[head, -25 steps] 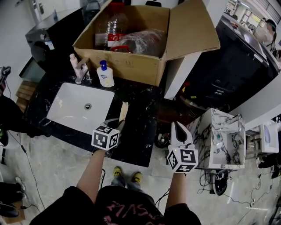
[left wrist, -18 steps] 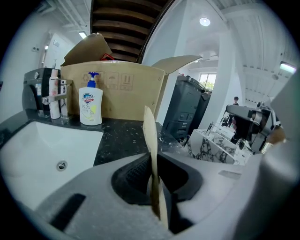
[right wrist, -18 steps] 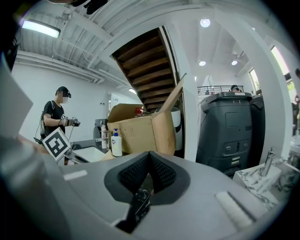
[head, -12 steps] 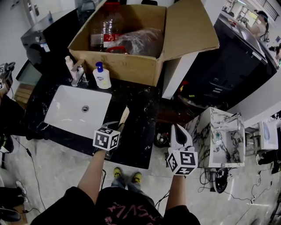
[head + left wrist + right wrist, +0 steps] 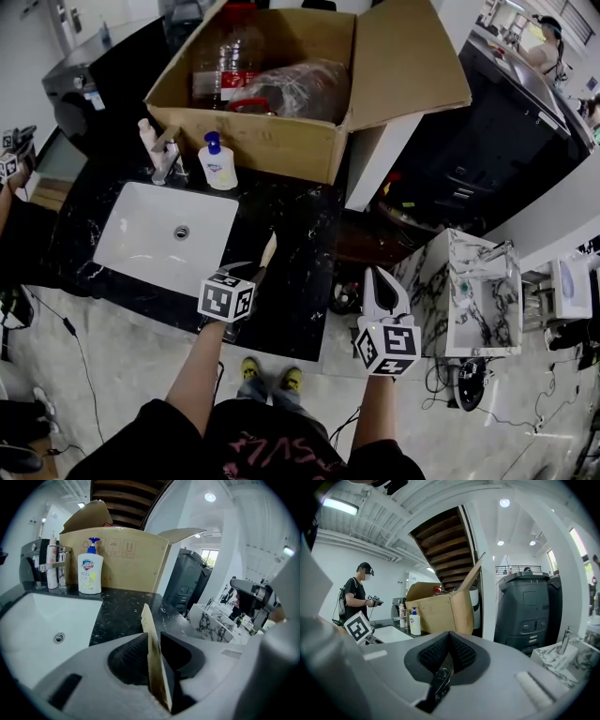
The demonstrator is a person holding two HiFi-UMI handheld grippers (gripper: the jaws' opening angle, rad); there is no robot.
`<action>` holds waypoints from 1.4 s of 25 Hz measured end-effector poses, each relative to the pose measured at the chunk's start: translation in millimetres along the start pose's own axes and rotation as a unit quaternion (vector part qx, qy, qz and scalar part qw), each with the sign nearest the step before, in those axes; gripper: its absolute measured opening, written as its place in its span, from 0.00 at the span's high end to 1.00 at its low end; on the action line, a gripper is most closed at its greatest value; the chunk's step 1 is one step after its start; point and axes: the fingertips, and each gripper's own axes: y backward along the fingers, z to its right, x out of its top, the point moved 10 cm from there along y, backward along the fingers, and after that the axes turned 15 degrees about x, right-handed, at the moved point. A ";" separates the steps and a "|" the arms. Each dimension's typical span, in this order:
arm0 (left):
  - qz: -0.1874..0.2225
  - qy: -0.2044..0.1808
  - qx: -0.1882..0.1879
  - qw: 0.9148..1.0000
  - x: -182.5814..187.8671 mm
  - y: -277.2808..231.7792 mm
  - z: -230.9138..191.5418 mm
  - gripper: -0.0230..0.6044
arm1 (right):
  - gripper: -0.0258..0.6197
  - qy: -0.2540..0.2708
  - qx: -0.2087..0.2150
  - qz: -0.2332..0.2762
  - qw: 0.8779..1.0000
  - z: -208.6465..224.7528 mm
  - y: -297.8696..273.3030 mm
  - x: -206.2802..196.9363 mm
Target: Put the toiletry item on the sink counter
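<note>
My left gripper (image 5: 260, 269) is shut on a thin, flat tan packet (image 5: 267, 251) that stands on edge between its jaws. It hovers over the black marble counter (image 5: 305, 234), just right of the white sink basin (image 5: 141, 239). In the left gripper view the packet (image 5: 151, 644) sticks up out of the dark pads and points toward the counter (image 5: 122, 613). My right gripper (image 5: 380, 278) is off the counter's right edge, above the floor. Its jaws are shut with nothing in them (image 5: 449, 641).
A white pump soap bottle (image 5: 221, 161) and a faucet (image 5: 161, 148) stand behind the basin. A large open cardboard box (image 5: 281, 141) fills the back of the counter. A small marble-patterned cabinet (image 5: 483, 295) stands to the right. A person (image 5: 356, 597) stands at the far left.
The view has shifted a little. Both grippers keep nearly the same places, and the left one still holds the packet.
</note>
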 end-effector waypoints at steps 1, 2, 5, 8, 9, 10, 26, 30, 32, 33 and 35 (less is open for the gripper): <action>0.001 0.001 -0.002 1.000 -0.3 1.0 -0.5 0.81 | 0.94 0.000 0.001 0.001 1.000 -1.1 -0.6 0.1; 0.002 0.002 -0.004 1.000 -0.2 2.4 -0.9 0.81 | 0.94 0.000 0.001 0.001 1.000 -2.2 -0.9 0.3; 0.011 0.006 -0.010 1.000 3.1 9.8 -1.3 0.80 | 0.94 0.000 0.001 0.003 1.000 -5.5 -0.8 1.4; 0.023 0.007 -0.009 1.000 8.1 18.8 -3.9 0.80 | 0.94 0.001 0.002 0.005 1.000 -9.5 -0.8 3.4; 0.027 0.006 -0.008 1.000 9.3 21.8 -4.9 0.80 | 0.94 0.001 0.002 0.007 1.000 -11.1 -0.7 4.3; 0.031 0.006 -0.008 0.999 10.4 25.0 -5.6 0.80 | 0.94 0.001 0.002 0.008 1.000 -12.9 -0.6 5.1; 0.122 -0.010 0.004 0.992 40.1 88.5 -6.5 0.88 | 0.94 0.015 0.012 0.041 0.999 -34.6 8.0 29.8; 0.146 -0.005 0.011 0.989 49.2 104.5 -5.3 0.92 | 0.94 0.015 0.016 0.044 0.999 -37.1 9.5 35.4; 0.157 -0.007 0.014 0.988 54.5 110.9 -5.5 0.93 | 0.94 0.016 0.016 0.047 0.999 -37.5 10.0 37.8; 0.162 -0.006 0.016 0.987 57.2 114.1 -5.7 0.94 | 0.94 0.016 0.016 0.049 0.999 -37.5 10.4 39.1; 0.173 -0.003 0.019 0.985 62.6 120.3 -6.3 0.97 | 0.94 0.018 0.017 0.052 0.998 -37.8 11.4 41.8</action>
